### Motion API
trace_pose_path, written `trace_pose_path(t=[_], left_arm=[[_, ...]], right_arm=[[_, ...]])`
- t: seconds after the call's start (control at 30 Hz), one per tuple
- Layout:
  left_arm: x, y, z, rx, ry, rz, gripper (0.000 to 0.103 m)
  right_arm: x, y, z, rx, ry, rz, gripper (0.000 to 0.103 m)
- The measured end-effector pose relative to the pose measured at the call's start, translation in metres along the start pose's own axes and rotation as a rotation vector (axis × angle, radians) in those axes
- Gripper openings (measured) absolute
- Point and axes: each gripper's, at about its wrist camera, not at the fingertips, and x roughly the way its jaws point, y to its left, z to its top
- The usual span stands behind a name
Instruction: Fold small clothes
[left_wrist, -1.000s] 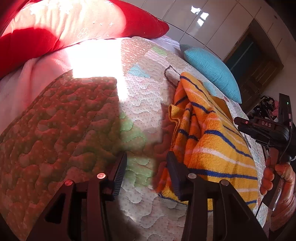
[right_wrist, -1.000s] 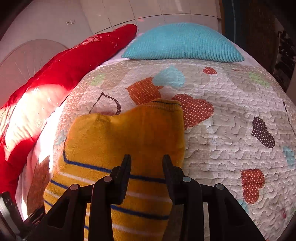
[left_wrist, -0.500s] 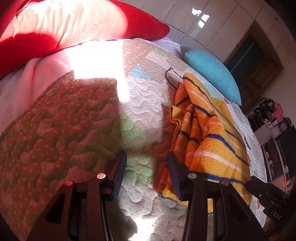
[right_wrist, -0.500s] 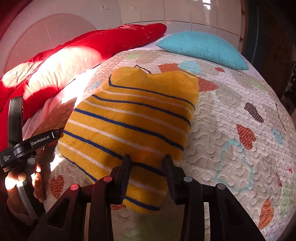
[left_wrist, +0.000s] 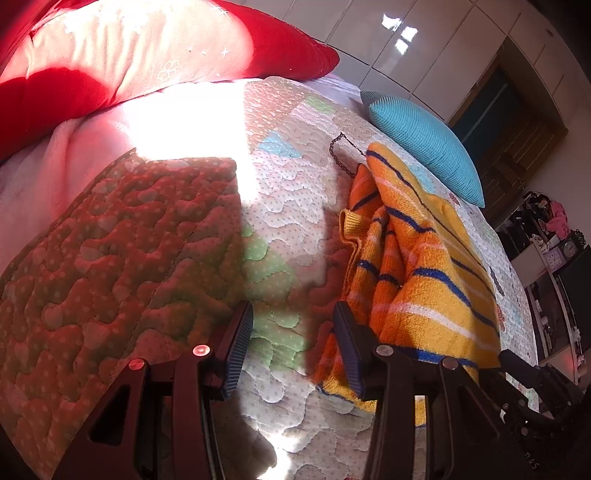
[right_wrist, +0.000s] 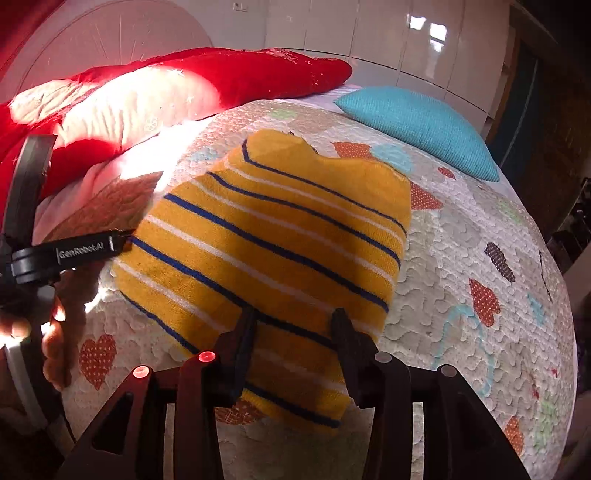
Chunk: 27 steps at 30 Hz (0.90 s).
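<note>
Sweater (right_wrist: 273, 236) on quilt (right_wrist: 480, 236) — turquoise pillow (right_wrist: 417, 122) beyond.

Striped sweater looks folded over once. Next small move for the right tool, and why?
Probably lower the right tool onto the near edge of the yellow striped sweater and close. Its jaws have just been opening and stand apart above the cloth, gripping nothing. The sweater lies loosely doubled on the quilt, its left side bunched beside the left tool, which is open over bare quilt.

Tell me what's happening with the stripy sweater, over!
Left hand-held gripper open over bare quilt. Right hand-held gripper just opening, pads clear, above stripy sweater. Sweater folded, lying on quilt. Nothing in the way.
</note>
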Motion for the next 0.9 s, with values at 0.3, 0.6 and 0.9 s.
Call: trace_pose_path(t=[0.3, 0.6, 0.9], left_arm=[[-0.001, 0.000, 0.000, 0.006, -0.007, 0.012, 0.045], [-0.002, -0.003, 0.000, 0.019, -0.006, 0.030, 0.046], [-0.003, -0.002, 0.000, 0.015, -0.011, 0.034, 0.046]], right_arm=[[0.059, 0.003, 0.070, 0.067, 0.064, 0.098, 0.048], [0.067, 0.003, 0.100, 0.089, 0.050, 0.121, 0.048], [0.121, 0.008, 0.128, 0.094, 0.141, 0.098, 0.056]])
